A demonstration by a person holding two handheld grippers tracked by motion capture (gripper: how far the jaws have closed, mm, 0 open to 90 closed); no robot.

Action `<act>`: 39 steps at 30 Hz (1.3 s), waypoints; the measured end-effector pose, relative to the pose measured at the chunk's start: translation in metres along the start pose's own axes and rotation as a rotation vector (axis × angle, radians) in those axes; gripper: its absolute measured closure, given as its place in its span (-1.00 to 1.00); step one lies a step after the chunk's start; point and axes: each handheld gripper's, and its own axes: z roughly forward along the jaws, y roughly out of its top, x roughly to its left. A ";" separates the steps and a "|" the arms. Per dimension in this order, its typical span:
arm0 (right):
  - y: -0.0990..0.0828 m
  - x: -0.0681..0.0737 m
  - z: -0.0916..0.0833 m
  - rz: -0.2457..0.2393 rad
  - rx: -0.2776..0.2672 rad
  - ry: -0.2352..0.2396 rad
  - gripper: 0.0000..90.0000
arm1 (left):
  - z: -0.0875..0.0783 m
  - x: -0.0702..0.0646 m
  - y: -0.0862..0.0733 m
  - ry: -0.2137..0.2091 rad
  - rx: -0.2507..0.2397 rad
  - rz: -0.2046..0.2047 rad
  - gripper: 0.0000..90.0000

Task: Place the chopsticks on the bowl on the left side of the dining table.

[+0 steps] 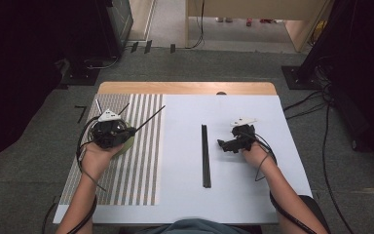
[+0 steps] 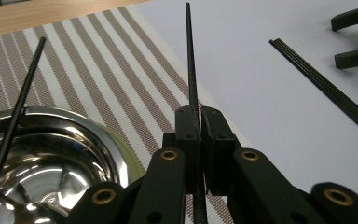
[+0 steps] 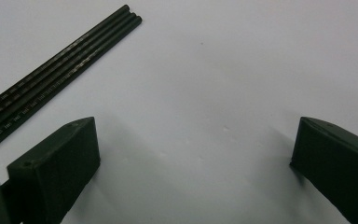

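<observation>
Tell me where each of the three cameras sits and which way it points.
High view: above the person's side, looking forward and down on the table; both forearms and claws show.
Left gripper view: on the left claw, looking along shut jaws pinching a black stick, steel bowl beside.
Right gripper view: on the right claw, looking down between open jaws at the white surface.
Shared: all three views show the stick bundle.

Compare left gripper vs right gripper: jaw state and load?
The left gripper is shut on a black stick; the right gripper is open with nothing between its jaws. The left hovers beside the steel bowl on the striped mat; the right sits over the white sheet near the bundle of sticks. Both have black jaws.
</observation>
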 end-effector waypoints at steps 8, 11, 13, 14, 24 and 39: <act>0.000 0.000 0.000 0.000 0.000 0.000 -0.99 | -0.009 0.010 -0.005 0.022 -0.010 -0.022 0.94; 0.000 0.000 0.000 -0.001 0.000 0.001 -0.99 | -0.012 0.014 -0.007 0.031 -0.013 -0.030 0.94; 0.000 0.000 0.000 0.000 0.000 0.000 -0.99 | -0.014 0.016 -0.008 0.037 -0.016 -0.033 0.94; 0.000 0.000 0.000 -0.001 -0.001 0.001 -0.99 | -0.015 0.018 -0.009 0.039 -0.016 -0.033 0.95; 0.000 0.000 0.000 -0.001 0.000 0.000 -0.99 | -0.023 0.028 -0.015 0.073 -0.020 -0.036 0.95; 0.000 0.000 0.000 -0.003 0.000 0.000 -0.99 | -0.026 0.043 -0.025 0.129 -0.020 -0.040 0.94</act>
